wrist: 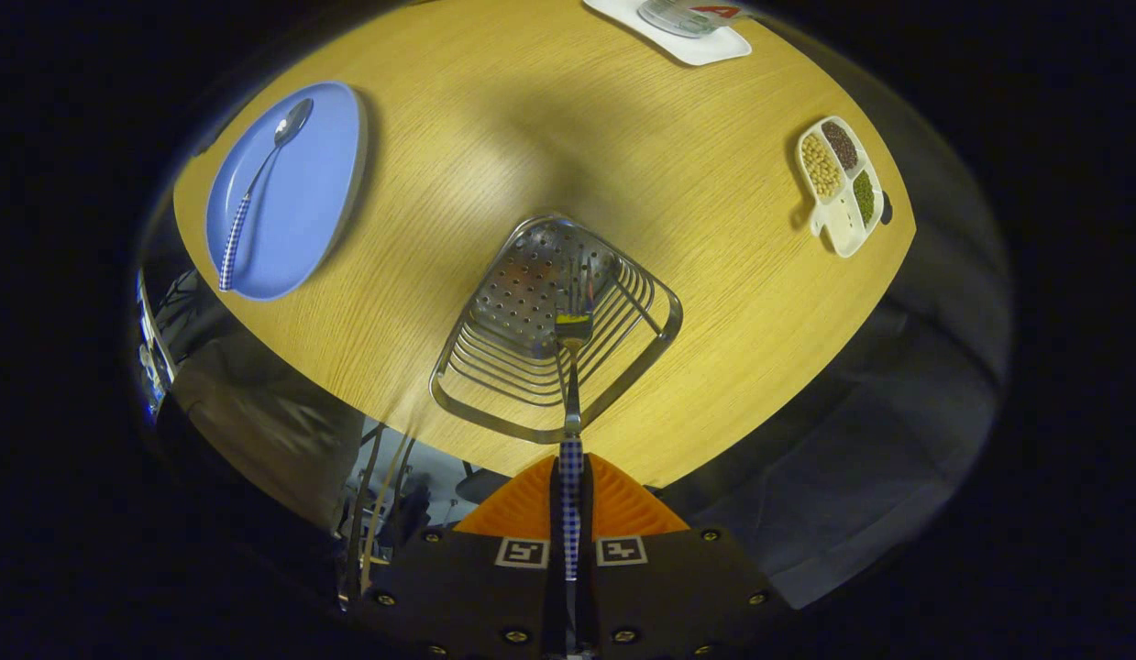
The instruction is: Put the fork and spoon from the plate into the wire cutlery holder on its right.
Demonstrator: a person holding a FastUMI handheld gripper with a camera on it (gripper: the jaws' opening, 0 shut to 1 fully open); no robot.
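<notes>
The task is roughly half under way: the gripper (570, 500), pointing steeply down at the bench (494, 119), clamps the fork (572, 367) by its checked handle, tines hanging inside the wire cutlery holder (554, 325). It is not yet released. The spoon (256, 188) lies untouched on the blue plate (311, 202), well apart.

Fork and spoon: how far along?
Nothing is in the wire cutlery holder yet. In hand: the gripper has its jaws shut on the fork, tines hanging over the holder's opening. Left: release it, then fetch the spoon lying on the blue plate.
</notes>
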